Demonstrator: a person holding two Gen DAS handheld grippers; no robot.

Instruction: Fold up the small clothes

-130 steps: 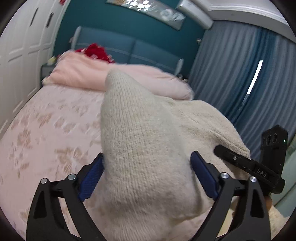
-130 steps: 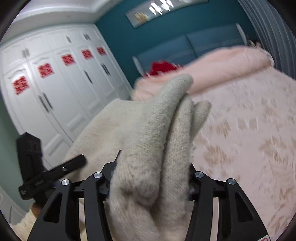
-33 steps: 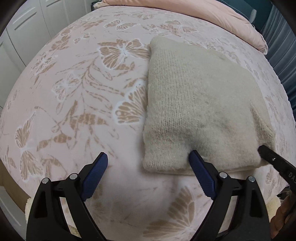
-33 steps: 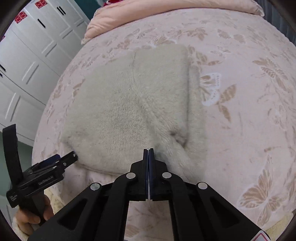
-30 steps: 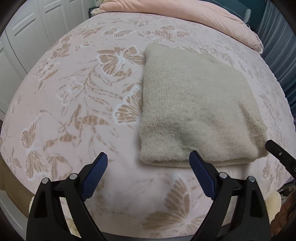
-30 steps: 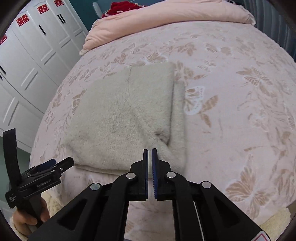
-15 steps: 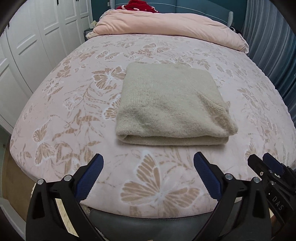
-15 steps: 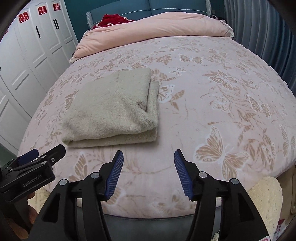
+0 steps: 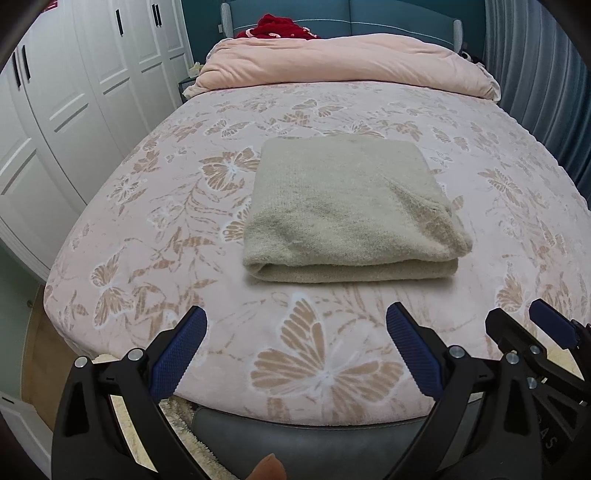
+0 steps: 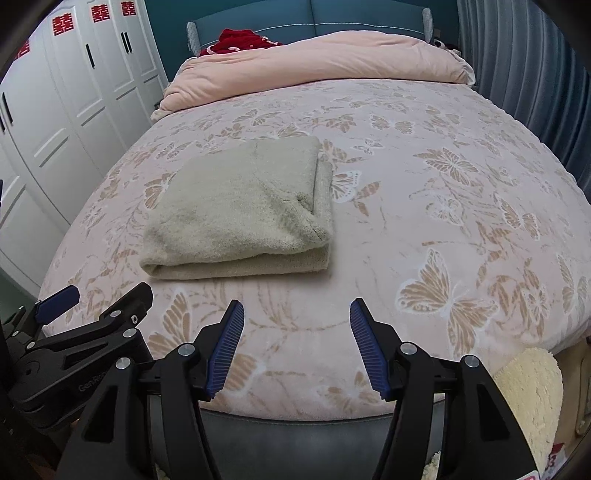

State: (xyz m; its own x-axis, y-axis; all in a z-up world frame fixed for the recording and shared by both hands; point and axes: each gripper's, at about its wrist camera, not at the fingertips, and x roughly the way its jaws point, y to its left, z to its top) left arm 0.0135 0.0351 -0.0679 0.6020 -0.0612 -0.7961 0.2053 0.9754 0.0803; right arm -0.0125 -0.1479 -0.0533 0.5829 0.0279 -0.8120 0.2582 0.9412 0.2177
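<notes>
A beige knit sweater (image 9: 347, 210) lies folded into a flat rectangle on the pink butterfly-print bed (image 9: 166, 206). It also shows in the right wrist view (image 10: 240, 214), left of centre. My left gripper (image 9: 295, 332) is open and empty, held back over the foot edge of the bed, well short of the sweater. My right gripper (image 10: 297, 325) is open and empty, also at the foot edge, to the right of the sweater. Each gripper shows at the edge of the other's view.
A rolled pink duvet (image 9: 351, 62) lies across the head of the bed, with a red item (image 9: 277, 29) behind it. White wardrobe doors (image 9: 55, 110) stand on the left and blue curtains (image 9: 546, 74) on the right. A cream rug (image 10: 528, 398) lies beside the bed.
Both grippers let go of the sweater after laying it folded on the bed. The right gripper opened. Both pulled back toward the foot of the bed, so the sweater looks farther away.
</notes>
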